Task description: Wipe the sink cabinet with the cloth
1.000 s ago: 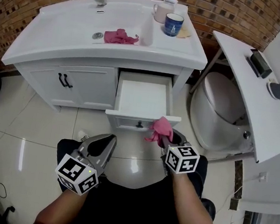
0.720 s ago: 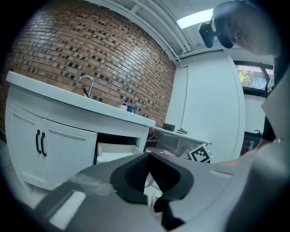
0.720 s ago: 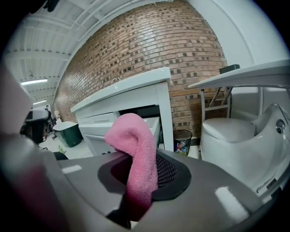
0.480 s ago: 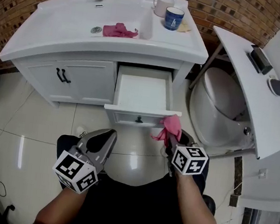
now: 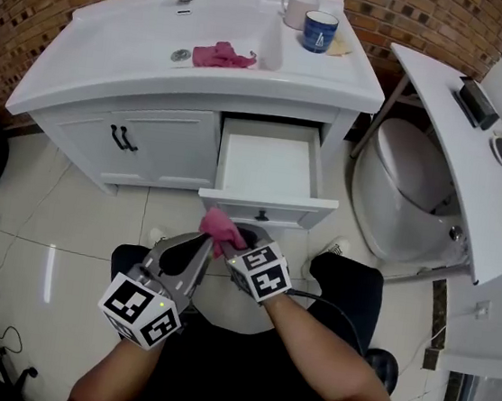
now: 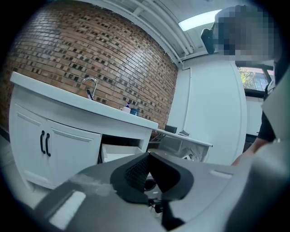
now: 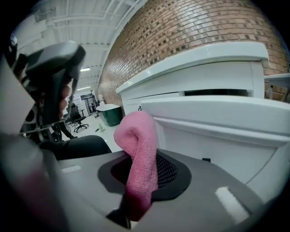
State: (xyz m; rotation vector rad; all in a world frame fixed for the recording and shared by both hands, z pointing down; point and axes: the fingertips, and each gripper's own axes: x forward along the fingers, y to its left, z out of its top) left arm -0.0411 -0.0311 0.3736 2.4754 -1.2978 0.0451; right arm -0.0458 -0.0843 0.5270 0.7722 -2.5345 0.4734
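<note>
The cloth (image 5: 219,223) is clamped in the right gripper (image 5: 231,241), just off the left corner of the open drawer (image 5: 268,210) front. The left gripper (image 5: 196,250) is closed, empty. Best bet: press flat, then sweep the cabinet (image 5: 162,148) front evenly.

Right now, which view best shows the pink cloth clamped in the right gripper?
The right gripper view: the pink terry cloth fills the frame's middle, pinched between the right gripper's jaws. The head view shows it only as a small tuft near the open white drawer. The left gripper view misses it.
</note>
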